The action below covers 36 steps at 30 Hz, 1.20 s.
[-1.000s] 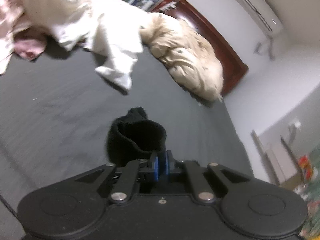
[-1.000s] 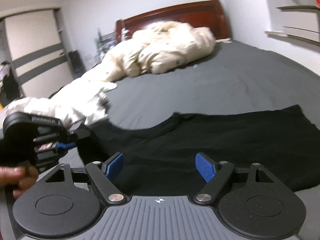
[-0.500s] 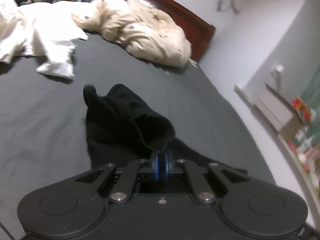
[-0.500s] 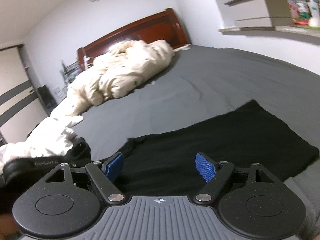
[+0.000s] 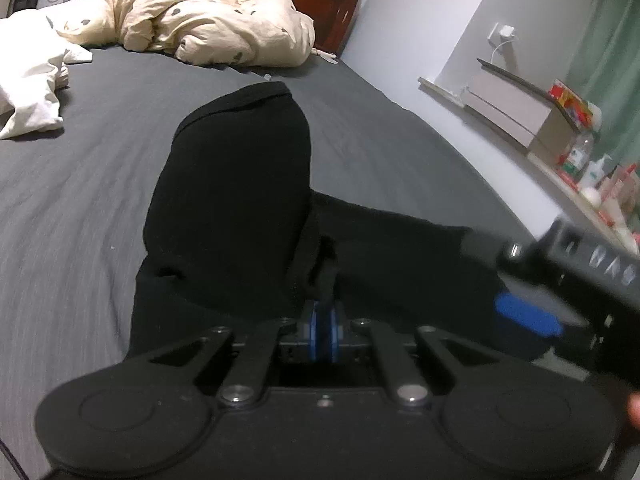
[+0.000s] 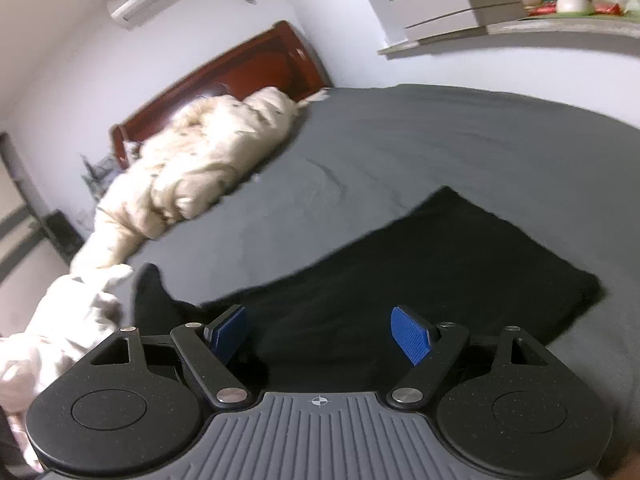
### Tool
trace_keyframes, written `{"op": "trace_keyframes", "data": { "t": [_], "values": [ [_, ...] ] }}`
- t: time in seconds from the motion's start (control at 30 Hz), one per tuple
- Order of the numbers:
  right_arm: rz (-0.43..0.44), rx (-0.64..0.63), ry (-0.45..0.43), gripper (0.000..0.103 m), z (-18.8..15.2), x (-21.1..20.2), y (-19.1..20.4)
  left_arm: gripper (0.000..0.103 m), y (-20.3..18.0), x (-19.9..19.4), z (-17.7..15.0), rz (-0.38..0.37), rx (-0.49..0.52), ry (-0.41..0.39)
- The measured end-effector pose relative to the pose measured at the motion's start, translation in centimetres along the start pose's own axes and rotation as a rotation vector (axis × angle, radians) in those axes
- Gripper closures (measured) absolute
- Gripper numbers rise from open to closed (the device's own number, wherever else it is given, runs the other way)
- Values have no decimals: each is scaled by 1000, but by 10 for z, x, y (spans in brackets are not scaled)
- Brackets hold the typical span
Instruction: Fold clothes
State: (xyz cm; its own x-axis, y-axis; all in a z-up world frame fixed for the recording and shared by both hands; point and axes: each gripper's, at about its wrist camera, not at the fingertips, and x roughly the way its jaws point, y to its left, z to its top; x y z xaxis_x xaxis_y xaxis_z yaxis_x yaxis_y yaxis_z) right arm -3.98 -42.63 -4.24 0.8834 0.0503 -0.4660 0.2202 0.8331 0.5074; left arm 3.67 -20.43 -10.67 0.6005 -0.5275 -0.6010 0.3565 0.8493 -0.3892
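Left gripper [image 5: 323, 320] pinched fold of black cloth garment [image 5: 240, 184] | right gripper [image 6: 322, 334] spread wide, nothing between pads, over garment | dark grey bedsheet [image 5: 80, 168] beneath

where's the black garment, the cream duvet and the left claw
black garment [image 5: 232, 184], left wrist view, raised fold.
cream duvet [image 5: 208, 20], left wrist view, middle of the heap.
left claw [image 5: 322, 330], left wrist view, between its shut blue tips.
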Motion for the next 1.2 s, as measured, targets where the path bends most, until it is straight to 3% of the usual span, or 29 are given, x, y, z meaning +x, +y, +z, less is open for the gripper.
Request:
{"op": "trace_keyframes", "data": {
  "t": [0.1,0.23,0.43,0.77,0.83,0.87,0.97,1.1,1.2],
  "values": [
    [181,-52,24,24,15,9,4,96,6,-6,1,-6,-13,-14],
    [377,-30,260,24,47,65,6,96,10,-20,-1,-13,4,-41],
    [504,-66,592,23,67,148,27,96,25,-33,-4,0,6,-44],
    [496,-62,539,25,60,173,30,96,47,-43,3,39,-23,-41],
    [522,-65,545,41,59,177,38,96,46,-45,1,43,-19,-39],
    [543,-66,549,44,58,179,45,96,45,-47,-1,48,-16,-41],
    [584,-103,560,49,55,180,65,96,46,-51,-2,60,-11,-47],
    [567,-157,614,51,43,192,83,96,50,-56,0,76,-5,-56],
    [594,-170,653,70,34,201,94,96,54,-59,0,86,-17,-58]
  ]
}}
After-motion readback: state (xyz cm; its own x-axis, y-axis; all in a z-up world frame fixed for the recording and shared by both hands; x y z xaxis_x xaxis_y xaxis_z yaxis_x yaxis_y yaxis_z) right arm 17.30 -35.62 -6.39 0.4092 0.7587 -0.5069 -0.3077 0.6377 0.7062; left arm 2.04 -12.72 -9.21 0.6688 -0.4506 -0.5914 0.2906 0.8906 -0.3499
